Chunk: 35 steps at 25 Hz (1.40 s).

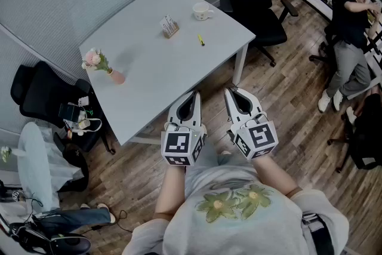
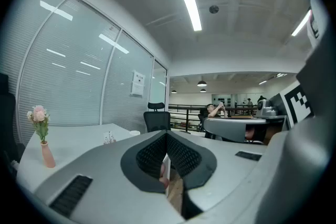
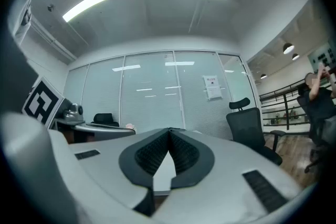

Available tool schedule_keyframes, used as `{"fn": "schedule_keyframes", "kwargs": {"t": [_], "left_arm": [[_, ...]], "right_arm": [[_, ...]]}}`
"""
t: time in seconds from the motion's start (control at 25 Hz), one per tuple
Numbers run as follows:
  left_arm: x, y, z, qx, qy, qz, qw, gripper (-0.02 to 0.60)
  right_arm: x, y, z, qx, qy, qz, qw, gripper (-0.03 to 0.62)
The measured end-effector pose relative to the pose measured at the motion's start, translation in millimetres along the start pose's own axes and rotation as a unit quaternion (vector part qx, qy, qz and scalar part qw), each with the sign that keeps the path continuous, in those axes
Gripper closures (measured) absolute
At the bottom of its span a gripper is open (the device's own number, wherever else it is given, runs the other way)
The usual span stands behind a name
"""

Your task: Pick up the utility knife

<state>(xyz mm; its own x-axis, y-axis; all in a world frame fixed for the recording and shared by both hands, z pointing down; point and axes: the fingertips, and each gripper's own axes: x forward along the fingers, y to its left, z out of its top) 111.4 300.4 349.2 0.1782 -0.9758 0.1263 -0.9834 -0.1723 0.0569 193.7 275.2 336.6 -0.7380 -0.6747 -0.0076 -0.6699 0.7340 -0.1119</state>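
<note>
Jaws on left gripper [image 1: 193, 96] and right gripper [image 1: 232, 93] are shut, empty; utility knife [image 1: 201, 40], well ahead, could be shoved if approached unopened.

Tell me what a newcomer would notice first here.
The left gripper and right gripper, each with a marker cube, are held side by side before the near edge of the white table, jaws closed on nothing. On it a small yellow utility knife lies toward the right, a vase of pink flowers stands at the left edge, and a cup sits at the far end.
</note>
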Motion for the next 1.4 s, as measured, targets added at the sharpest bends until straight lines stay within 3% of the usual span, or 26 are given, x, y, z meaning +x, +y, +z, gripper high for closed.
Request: {"fn": "schedule_keyframes", "kwargs": {"t": [0.36, 0.92, 1.4], "left_arm": [[55, 51, -6, -0.014, 0.011, -0.011, 0.9998, 0.581], [179, 148, -2, -0.018, 0.032, -0.057, 0.9977, 0.581], [239, 207, -10, -0.022, 0.05, -0.1, 0.9935, 0.581]], "right_arm": [[68, -5, -13, -0.027, 0.02, 0.005, 0.999, 0.589], [220, -43, -23, -0.026, 0.042, 0.0, 0.999, 0.589], [305, -72, -36, -0.035, 0.059, -0.062, 0.996, 0.588]]}}
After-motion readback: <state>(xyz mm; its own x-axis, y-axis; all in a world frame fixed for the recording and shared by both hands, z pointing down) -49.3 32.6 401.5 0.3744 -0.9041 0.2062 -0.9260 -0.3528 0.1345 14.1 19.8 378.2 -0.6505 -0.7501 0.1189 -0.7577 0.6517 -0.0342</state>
